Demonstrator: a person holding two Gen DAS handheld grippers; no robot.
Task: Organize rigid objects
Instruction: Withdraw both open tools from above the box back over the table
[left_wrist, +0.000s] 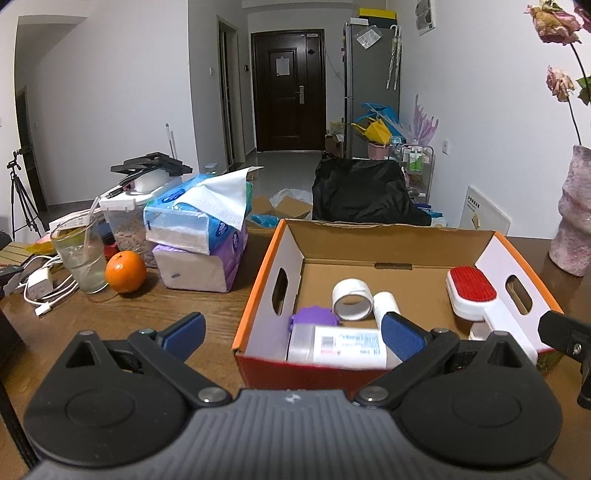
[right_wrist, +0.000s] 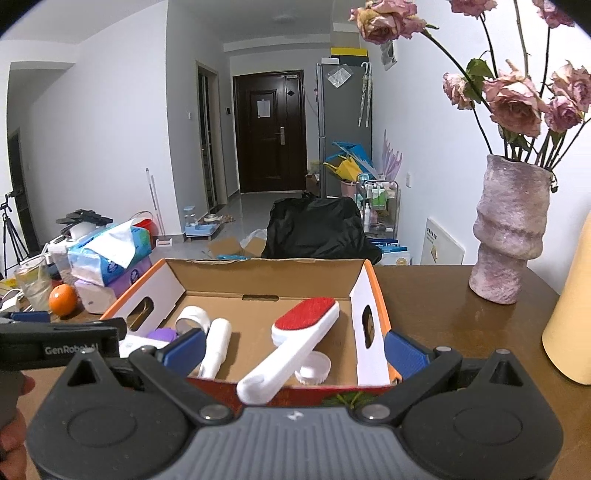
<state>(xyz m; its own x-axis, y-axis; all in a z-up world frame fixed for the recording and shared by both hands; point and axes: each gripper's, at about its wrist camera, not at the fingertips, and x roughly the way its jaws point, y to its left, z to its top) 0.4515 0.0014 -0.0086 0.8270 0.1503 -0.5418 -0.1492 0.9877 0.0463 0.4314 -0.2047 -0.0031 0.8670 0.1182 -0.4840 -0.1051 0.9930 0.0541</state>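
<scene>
The cardboard box sat open on the desk as I steered both tools from afar, already holding what looked like most of the rigid items: a red-faced lint brush lying diagonally with its handle propped over the near wall, a white cap tucked beneath it, a white cylinder, a roll of white tape, a purple piece and a labelled clear container against the near wall. I judged the sorting close to done, the brush left slanted because it is too long to lie flat among the rest. My left gripper hovered wide and empty in front of the box's near-left corner; my right gripper was likewise spread wide, holding nothing, before the near wall. Left of the box stood tissue packs, an orange and a glass; to its right, a vase of dried roses.
</scene>
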